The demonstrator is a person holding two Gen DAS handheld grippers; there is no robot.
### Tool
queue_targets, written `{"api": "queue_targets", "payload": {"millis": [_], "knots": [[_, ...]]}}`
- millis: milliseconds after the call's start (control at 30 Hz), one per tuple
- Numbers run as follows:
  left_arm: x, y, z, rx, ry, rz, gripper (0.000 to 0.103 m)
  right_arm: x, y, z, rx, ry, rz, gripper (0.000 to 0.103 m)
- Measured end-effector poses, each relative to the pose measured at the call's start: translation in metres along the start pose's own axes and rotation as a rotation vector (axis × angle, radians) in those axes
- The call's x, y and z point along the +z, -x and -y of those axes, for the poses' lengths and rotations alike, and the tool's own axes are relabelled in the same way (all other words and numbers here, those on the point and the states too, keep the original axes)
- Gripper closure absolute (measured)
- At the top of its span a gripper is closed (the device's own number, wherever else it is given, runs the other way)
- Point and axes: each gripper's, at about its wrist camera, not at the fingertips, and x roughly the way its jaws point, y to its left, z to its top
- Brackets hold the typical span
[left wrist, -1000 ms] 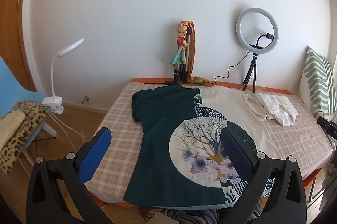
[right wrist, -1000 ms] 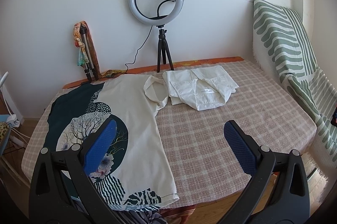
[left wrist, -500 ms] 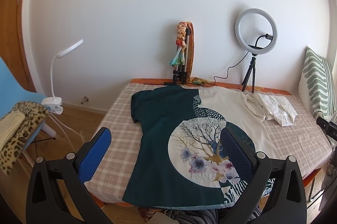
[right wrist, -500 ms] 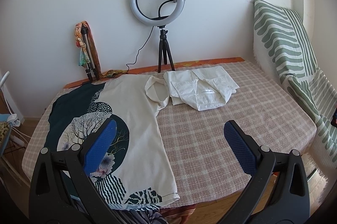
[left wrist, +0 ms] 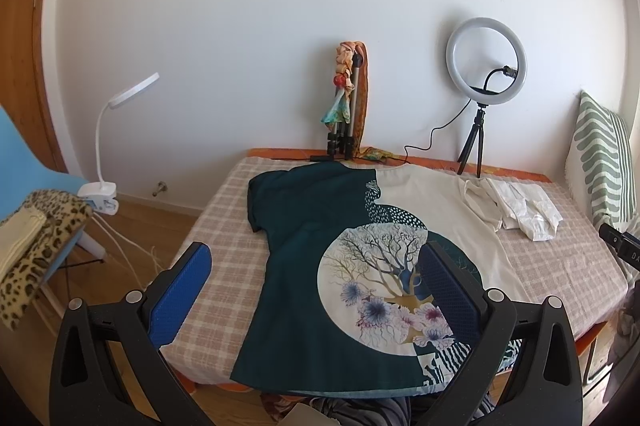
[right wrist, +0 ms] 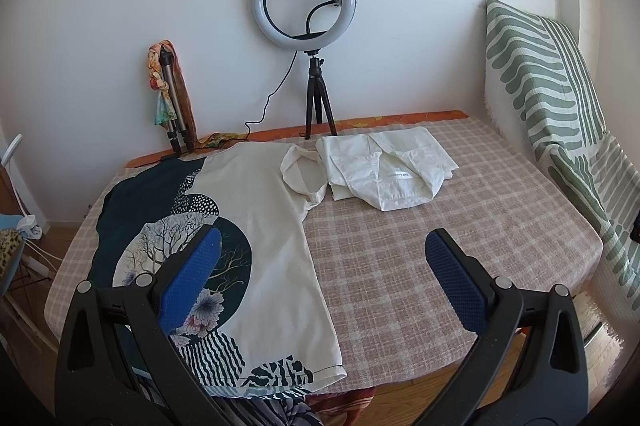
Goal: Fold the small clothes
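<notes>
1. My left claw [left wrist: 312,276] hangs wide apart above the T-shirt [left wrist: 320,250].
2. The T-shirt lies flat on the checked tabletop [right wrist: 460,218], a white shirt [right wrist: 388,170] beside its sleeve.
3. My right claw [right wrist: 322,262] gapes, gripping nothing.

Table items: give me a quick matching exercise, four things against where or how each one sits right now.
Things:
1. T-shirt
2. white garment
3. ring light
4. striped cushion

Places or states:
A. standing on a small tripod at the wall
B. spread flat, hem at the near edge
C. leaning upright at the table's right end
D. loosely bunched beside the cream sleeve

Pairs: 1-B, 2-D, 3-A, 4-C
</notes>
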Motion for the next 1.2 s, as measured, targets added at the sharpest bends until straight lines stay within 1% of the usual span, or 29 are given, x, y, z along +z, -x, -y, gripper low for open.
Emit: {"api": "queue_targets", "payload": {"millis": [300,567,767,900,967,1100,1200], "knots": [[0.000,0.001,-0.001,-0.003,0.003,-0.005,0.000,0.002,-0.001,-0.006,0.004,0.004,0.001,0.000],[-0.003,-0.001,-0.006,0.001,0.007,-0.013,0.000,-0.002,0.001,-0.010,0.020,0.008,0.001,0.000],[-0.008,0.000,-0.009,0.021,0.010,-0.022,0.000,-0.006,-0.001,-0.014,0.038,0.012,-0.004,0.000],[-0.012,0.001,-0.014,0.048,0.015,-0.021,0.000,-0.008,-0.002,-0.017,0.056,0.019,-0.004,0.000],[-0.016,-0.002,-0.019,0.053,0.022,-0.022,0.000,-0.008,-0.002,-0.018,0.070,0.024,0.003,0.000],[-0.029,-0.017,-0.039,0.023,0.069,-0.063,0.000,0.001,-0.007,-0.025,0.124,0.037,0.005,0.000],[-0.044,-0.028,-0.053,0.045,0.082,-0.092,0.000,0.012,-0.011,-0.035,0.184,0.052,0.007,0.000]]}}
